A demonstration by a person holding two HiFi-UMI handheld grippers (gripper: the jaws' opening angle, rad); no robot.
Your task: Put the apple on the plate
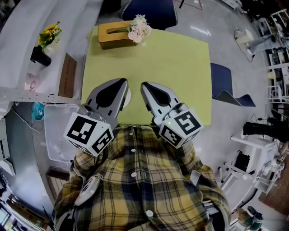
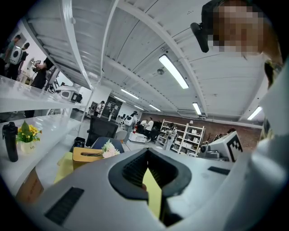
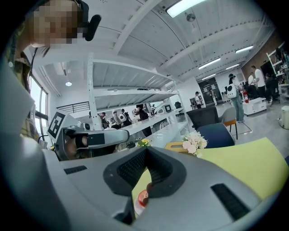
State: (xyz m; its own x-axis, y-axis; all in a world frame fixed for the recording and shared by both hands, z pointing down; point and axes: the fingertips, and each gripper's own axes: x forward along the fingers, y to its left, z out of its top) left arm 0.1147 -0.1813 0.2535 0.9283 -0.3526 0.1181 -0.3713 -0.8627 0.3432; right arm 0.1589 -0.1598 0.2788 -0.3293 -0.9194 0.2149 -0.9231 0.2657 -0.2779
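In the head view both grippers hover side by side over the near edge of the yellow-green table [image 1: 180, 67], close to my chest. The left gripper [image 1: 119, 82] and right gripper [image 1: 146, 85] both have their jaws shut with nothing between them. A white sliver, probably the plate's rim [image 1: 128, 96], shows beside the left gripper, which covers the rest. Through the gap under the right gripper [image 3: 146, 151] I glimpse a small red thing, probably the apple [image 3: 143, 196], against something white. The left gripper [image 2: 147, 153] shows only table and a reddish speck below its jaws.
A wooden tissue box [image 1: 113, 34] with pale flowers [image 1: 140, 28] stands at the table's far edge. Blue chairs stand behind [image 1: 151, 11] and to the right [image 1: 226, 85]. At left a white shelf holds yellow flowers [image 1: 48, 36] and a black bottle [image 1: 40, 56]; a clear bin [image 1: 58, 131] sits below.
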